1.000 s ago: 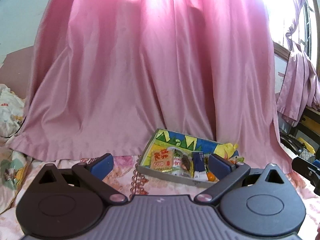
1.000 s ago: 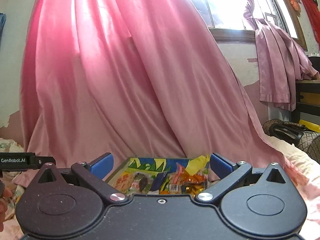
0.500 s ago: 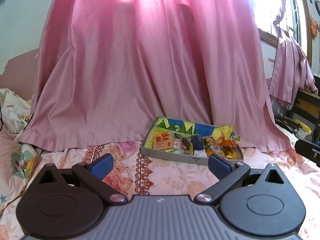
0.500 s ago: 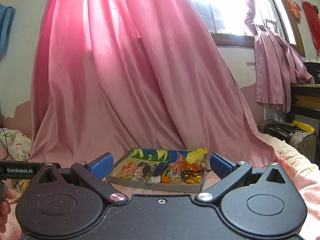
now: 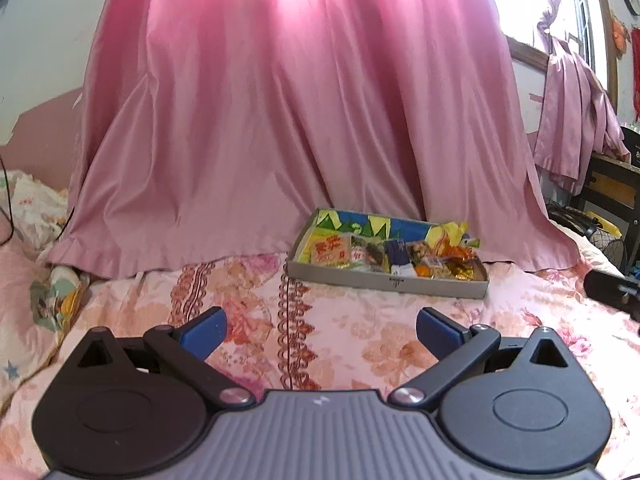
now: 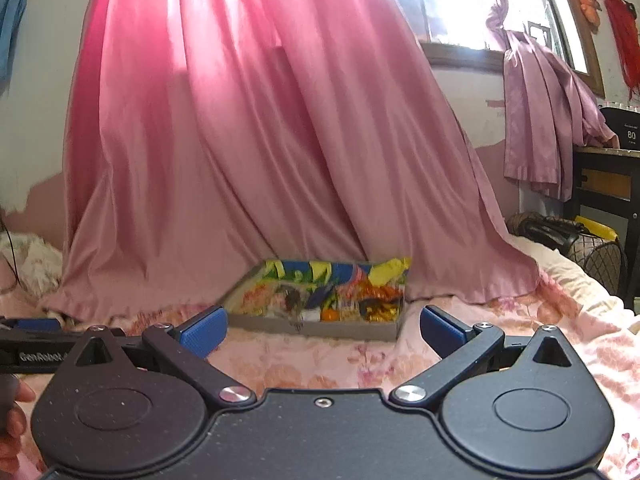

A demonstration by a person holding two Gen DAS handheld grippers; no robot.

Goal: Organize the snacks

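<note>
A shallow grey cardboard box (image 5: 384, 282) (image 6: 312, 328) with a colourful inner wall lies on the floral bedspread, against the foot of the pink curtain. Several snack packets fill it: an orange-red packet (image 5: 330, 251) at the left, a dark blue one (image 5: 396, 256) in the middle, gold and orange wrappers (image 5: 456, 264) (image 6: 378, 304) at the right, and a yellow wrapper (image 6: 390, 270) sticking up at the far right corner. My left gripper (image 5: 320, 332) stands open well short of the box, nothing between its blue pads. My right gripper (image 6: 323, 330) is open too, empty, with the box straight ahead.
A long pink curtain (image 5: 300, 120) hangs behind the box. The floral bedspread (image 5: 360, 344) stretches between grippers and box. Crumpled bedding (image 5: 28, 216) lies at the left. A dark desk (image 6: 608, 184) and a black mesh object (image 6: 600, 256) stand at the right. The left gripper's body (image 6: 28, 350) shows at the right view's left edge.
Both grippers have drawn back and risen from the box, which now looks smaller and farther off. Their jaws stayed open and empty.
</note>
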